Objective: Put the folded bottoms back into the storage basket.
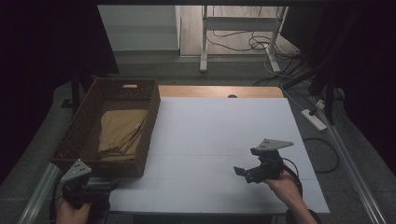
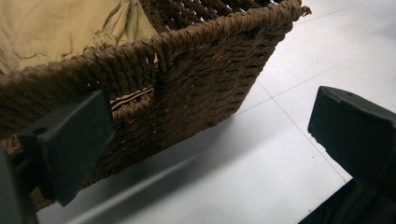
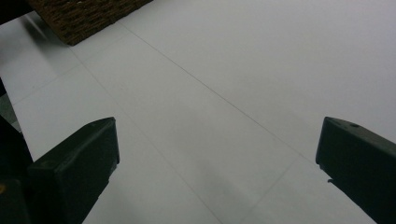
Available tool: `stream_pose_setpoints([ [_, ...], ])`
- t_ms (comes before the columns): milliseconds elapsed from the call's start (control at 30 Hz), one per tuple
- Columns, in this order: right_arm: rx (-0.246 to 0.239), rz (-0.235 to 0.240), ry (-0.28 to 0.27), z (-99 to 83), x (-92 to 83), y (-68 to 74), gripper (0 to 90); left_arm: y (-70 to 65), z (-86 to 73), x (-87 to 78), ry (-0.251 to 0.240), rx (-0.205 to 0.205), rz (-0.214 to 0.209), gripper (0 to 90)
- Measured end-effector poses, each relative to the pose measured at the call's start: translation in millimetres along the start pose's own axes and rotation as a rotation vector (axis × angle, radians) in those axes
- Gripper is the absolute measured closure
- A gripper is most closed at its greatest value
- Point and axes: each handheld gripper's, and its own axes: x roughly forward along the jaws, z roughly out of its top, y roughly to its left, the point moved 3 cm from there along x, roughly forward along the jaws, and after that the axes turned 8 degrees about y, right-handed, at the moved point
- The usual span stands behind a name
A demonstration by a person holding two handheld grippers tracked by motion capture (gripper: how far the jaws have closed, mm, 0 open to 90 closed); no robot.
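A brown woven basket (image 1: pixel 88 122) sits at the left of the white table (image 1: pixel 219 135) in the high view, and a folded tan cloth (image 1: pixel 122 133) lies inside it, filling most of the bottom. The room is dim, so the folds of the cloth are hard to read and its far edge merges with the basket's shadowed wall. The left gripper (image 1: pixel 88 186) hangs at the lower left of that frame, just beside the basket's near corner, partly cut off by the bottom edge along with the hand that holds it. In the left gripper view its two black jaws stand wide apart with nothing between them; the left-hand jaw overlaps the basket (image 2: pixel 196 74) wall, though whether it touches the weave I can't make out, and a strip of the cloth (image 2: pixel 60 28) shows over the rim at the upper left. The right gripper (image 1: pixel 247 171) is low and right of centre in the high view, well apart from the basket, over bare table. Its own view shows the jaws spread wide over the white surface, with a corner of the basket (image 3: pixel 84 16) clipped at the upper left.
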Motion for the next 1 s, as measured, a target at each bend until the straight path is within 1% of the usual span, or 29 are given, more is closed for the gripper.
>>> stream_pose_setpoints([
  [167,0.029,-0.025,-0.012,-11.9,-12.1,-3.1,0.3,0.3,-0.2,0.0,-0.001,-0.001,-0.004,1.0],
  [267,0.048,-0.048,-0.021,-20.4,-20.4,-5.5,0.3,0.1,-0.2,0.1,0.001,-0.001,-0.003,1.1],
  [433,0.075,-0.071,-0.034,-33.4,-30.7,-8.6,0.3,0.5,-0.3,0.0,0.000,-0.002,-0.006,1.1],
  [533,0.101,-0.078,-0.040,-41.4,-36.7,-9.9,0.3,0.6,-0.3,0.0,-0.001,-0.003,-0.008,1.2],
  [767,0.139,-0.094,-0.051,-54.5,-46.6,-11.7,0.2,0.8,-0.3,0.3,0.001,-0.006,-0.009,1.1],
  [1000,0.156,-0.118,-0.046,-63.8,-54.1,-11.4,0.2,0.9,-0.2,0.7,0.003,-0.009,-0.009,1.1],
])
